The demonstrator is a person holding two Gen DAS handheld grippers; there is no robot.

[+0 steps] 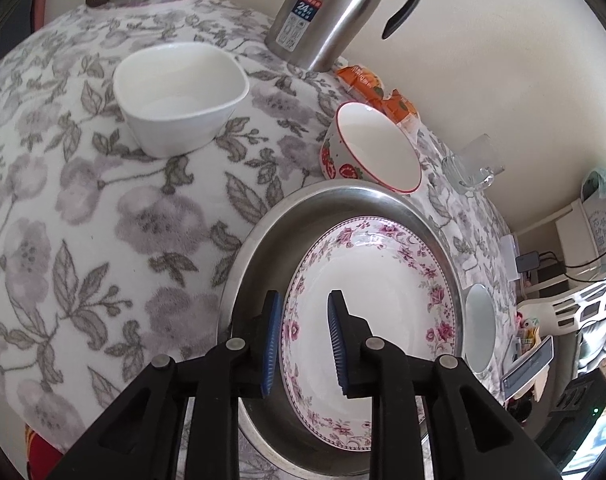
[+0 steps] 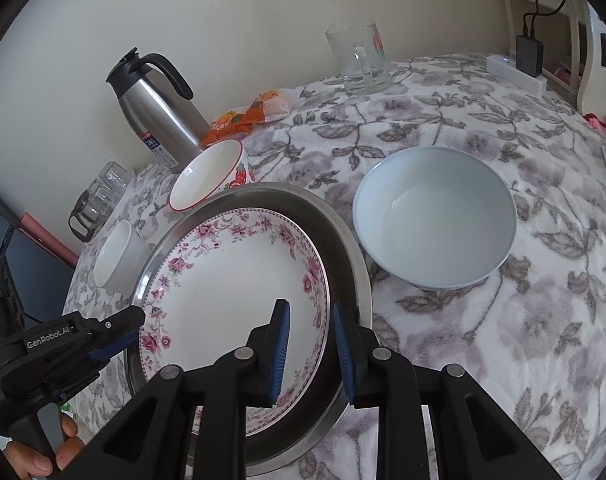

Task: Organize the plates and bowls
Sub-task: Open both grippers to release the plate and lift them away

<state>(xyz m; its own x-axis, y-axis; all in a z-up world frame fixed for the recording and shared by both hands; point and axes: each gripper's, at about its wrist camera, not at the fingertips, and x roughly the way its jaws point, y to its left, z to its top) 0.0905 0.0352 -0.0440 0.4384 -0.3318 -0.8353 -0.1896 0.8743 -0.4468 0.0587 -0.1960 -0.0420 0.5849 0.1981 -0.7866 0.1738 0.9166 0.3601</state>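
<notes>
A white plate with a pink floral rim (image 1: pixel 367 320) (image 2: pixel 231 300) lies inside a round steel tray (image 1: pixel 259 264) (image 2: pixel 343 232). My left gripper (image 1: pixel 304 308) (image 2: pixel 137 326) straddles the plate's left rim with a gap at the pads, so it is open. My right gripper (image 2: pixel 310 312) straddles the opposite rim, also open, pads clear of the plate. A white square bowl (image 1: pixel 179 92) (image 2: pixel 119 256), a strawberry-patterned bowl (image 1: pixel 377 148) (image 2: pixel 207 180) and a pale blue bowl (image 2: pixel 435 216) (image 1: pixel 479 328) stand around the tray on the flowered cloth.
A steel thermos jug (image 1: pixel 331 12) (image 2: pixel 159 120) and orange snack packs (image 2: pixel 243 118) stand by the wall. A glass mug (image 2: pixel 359 60) is at the back, glass cups and a pot (image 2: pixel 99 196) at the far left. A white power strip (image 2: pixel 515 72) lies at the table's right edge.
</notes>
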